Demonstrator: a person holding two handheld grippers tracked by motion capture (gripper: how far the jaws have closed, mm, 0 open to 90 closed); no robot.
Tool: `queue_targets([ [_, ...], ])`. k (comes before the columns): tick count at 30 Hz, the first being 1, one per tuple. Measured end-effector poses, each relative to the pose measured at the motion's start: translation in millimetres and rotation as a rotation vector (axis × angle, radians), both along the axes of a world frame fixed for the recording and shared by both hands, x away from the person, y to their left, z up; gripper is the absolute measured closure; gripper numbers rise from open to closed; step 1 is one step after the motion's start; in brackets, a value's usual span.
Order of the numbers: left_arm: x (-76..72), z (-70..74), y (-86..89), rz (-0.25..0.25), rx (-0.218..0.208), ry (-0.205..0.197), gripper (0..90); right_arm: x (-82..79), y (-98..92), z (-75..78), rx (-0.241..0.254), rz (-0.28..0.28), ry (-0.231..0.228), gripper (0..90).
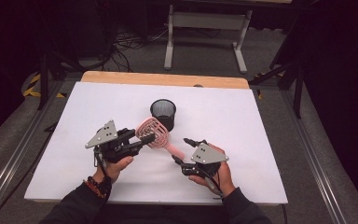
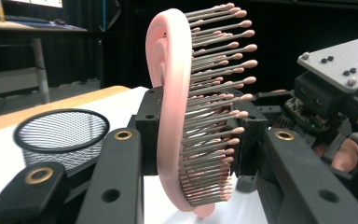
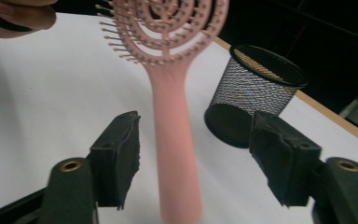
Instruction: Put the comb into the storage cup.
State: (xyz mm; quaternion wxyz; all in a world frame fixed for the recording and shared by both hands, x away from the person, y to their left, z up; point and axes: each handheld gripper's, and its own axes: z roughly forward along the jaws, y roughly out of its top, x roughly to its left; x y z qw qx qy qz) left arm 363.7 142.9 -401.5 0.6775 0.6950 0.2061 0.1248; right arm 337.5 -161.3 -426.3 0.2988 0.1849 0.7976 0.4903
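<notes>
Two grippers over white table (image 1: 74, 140). Left gripper (image 1: 142, 138) pinches pink brush (image 1: 154, 133) by head, bristle side against one pad, brush held off table. Right gripper (image 1: 182, 151) jaws spread, handle between them, pads apart from it. Mesh cup (image 1: 163, 112) just behind brush head, upright on table.

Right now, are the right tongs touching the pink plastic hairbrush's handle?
Apart. The right gripper view shows the right tongs open, with white table visible between each pad and the pink plastic hairbrush handle.
</notes>
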Motion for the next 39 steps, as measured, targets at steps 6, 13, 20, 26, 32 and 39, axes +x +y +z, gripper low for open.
queue_targets([
  [6, -0.8, 4.0, 13.7, 0.022, 0.0, -0.024, 63.4, -0.6, -13.4, 5.0, 0.021, -0.038, -0.035, 23.9],
  [13, -2.1, 8.1, 27.0, 0.05, -0.001, -0.033, 63.4, -3.9, -24.8, 5.2, 0.037, -0.074, -0.068, 18.8],
  [20, -2.8, 10.2, 30.9, 0.068, 0.012, -0.05, 63.4, -6.5, -33.0, 4.5, 0.047, -0.099, -0.08, 18.0],
  [26, -2.2, 11.4, 33.6, 0.086, 0.02, -0.064, 63.4, -7.5, -38.5, 2.3, 0.06, -0.117, -0.088, 15.1],
  [32, -2.3, 12.7, 35.7, 0.105, 0.032, -0.069, 63.5, -6.7, -39.9, -1.8, 0.044, -0.139, -0.085, 14.1],
  [39, -1.7, 13.2, 36.4, 0.121, 0.036, -0.074, 63.5, -5.2, -40.7, -3.6, 0.045, -0.143, -0.082, 14.1],
])
